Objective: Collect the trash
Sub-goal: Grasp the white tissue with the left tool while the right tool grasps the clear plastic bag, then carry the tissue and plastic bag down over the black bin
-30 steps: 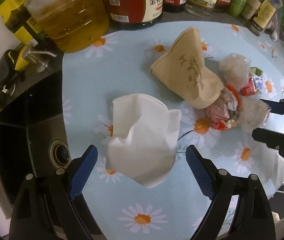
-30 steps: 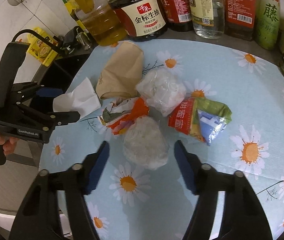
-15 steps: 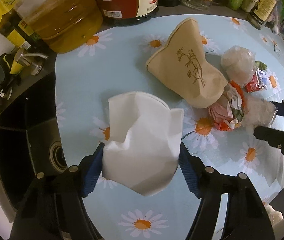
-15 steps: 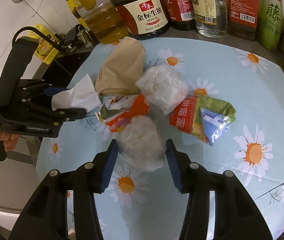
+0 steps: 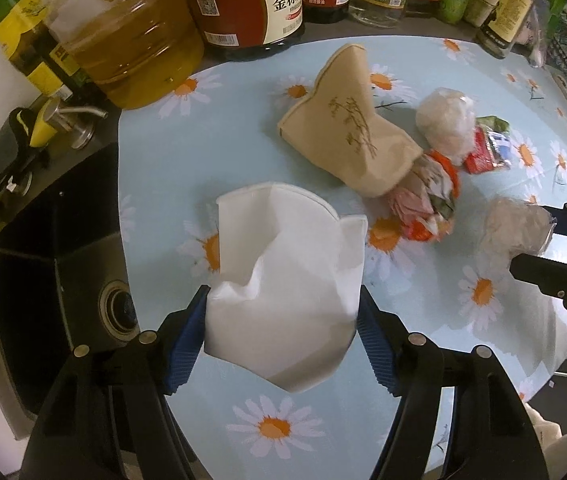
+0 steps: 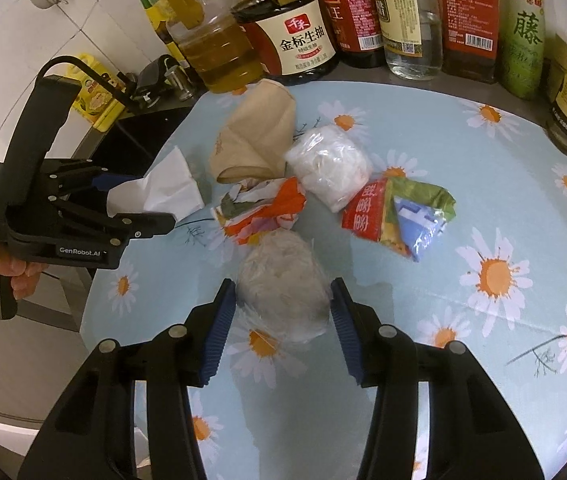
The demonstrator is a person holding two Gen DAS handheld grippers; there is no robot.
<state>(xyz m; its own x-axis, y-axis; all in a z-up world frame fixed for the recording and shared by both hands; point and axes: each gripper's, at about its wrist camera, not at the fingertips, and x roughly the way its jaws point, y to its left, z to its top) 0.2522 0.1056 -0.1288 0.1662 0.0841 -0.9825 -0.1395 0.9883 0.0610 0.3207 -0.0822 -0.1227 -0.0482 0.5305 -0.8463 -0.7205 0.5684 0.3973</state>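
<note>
Risk lies in both soft grips: left gripper pinches the crumpled white paper napkin, right gripper squeezes the clear plastic wad, both over the daisy-print tablecloth. Either could slip free if lifted quickly.

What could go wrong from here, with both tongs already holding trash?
1. The left tongs pinch only the lower part of the soft white tissue; it might slip out while carried.
2. The right tongs squeeze a crumpled clear plastic ball lying against the orange wrapper; lifting could drag that wrapper along.
</note>
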